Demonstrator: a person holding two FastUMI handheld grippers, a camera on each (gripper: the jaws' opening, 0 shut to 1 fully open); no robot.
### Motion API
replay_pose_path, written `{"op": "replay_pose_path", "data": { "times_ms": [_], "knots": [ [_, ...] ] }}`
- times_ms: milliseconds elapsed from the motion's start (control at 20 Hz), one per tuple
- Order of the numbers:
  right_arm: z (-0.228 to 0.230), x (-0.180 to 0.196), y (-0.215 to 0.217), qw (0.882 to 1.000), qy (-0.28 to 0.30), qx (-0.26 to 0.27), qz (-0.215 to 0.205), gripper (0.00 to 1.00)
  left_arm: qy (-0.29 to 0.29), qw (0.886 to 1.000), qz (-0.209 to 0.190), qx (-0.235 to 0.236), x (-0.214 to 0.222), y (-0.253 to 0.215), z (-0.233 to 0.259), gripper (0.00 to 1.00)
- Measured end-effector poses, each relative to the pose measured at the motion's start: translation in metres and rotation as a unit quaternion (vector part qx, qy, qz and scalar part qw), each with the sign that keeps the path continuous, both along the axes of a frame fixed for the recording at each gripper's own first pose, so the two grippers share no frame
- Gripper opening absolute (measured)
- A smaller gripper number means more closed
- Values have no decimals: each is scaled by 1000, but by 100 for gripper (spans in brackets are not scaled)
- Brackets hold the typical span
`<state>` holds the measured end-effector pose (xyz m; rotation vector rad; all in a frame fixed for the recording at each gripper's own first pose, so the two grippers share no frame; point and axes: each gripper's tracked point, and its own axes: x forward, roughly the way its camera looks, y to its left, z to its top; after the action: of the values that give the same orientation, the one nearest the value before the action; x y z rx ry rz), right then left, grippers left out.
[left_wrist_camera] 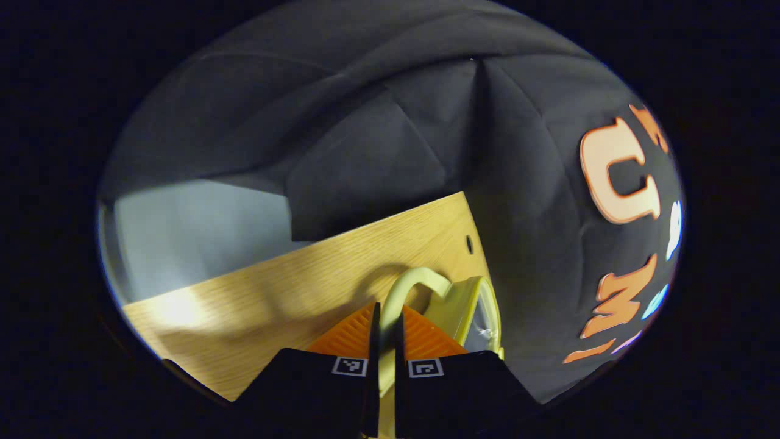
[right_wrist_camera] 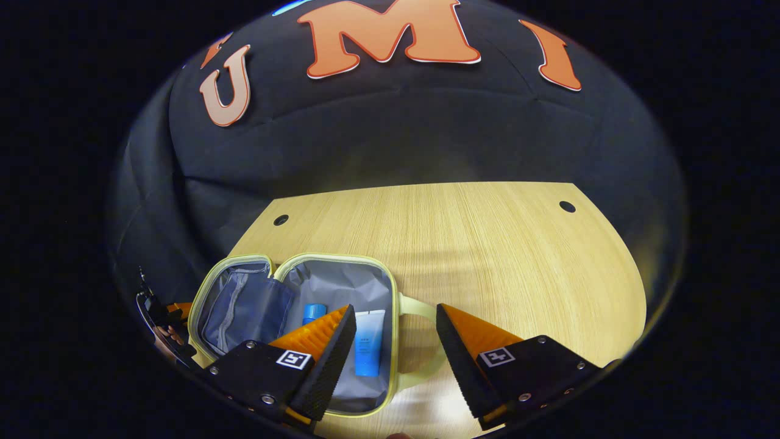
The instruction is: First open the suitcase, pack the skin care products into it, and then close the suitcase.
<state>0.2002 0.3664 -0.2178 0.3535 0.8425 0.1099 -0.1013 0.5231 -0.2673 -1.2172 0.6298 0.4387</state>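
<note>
The small suitcase lies open on the wooden table, pale green rim, grey lining. Its lid is folded out to the left. Inside the right half lie a light blue tube and a bottle with a blue cap. My right gripper hangs open over that half's right rim and its side handle, holding nothing. In the left gripper view, my left gripper is shut on a pale green suitcase handle, beside the shell. The left gripper also shows at the lid's outer edge.
Bare wooden tabletop stretches beyond the suitcase, with small round holes near its far corners. Black cloth wall stands close behind the table edge. A pale grey floor patch lies off the table's side.
</note>
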Motion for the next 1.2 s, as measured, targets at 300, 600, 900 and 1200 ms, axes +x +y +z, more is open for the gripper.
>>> {"op": "replay_pose_path", "data": {
  "times_ms": [300,600,900,1200],
  "knots": [
    [18,-1,-41,999,-41,-26,-6,87,-37,993,-35,107,19,5,76,2],
    [32,-11,-84,993,-86,-77,11,91,-59,971,-80,218,38,-12,160,2],
    [37,-19,-111,989,-111,-96,18,94,-79,946,-119,292,56,-48,231,2],
    [44,-25,-138,986,-136,-100,9,94,-113,923,-163,330,74,-105,290,1]
  ]
}}
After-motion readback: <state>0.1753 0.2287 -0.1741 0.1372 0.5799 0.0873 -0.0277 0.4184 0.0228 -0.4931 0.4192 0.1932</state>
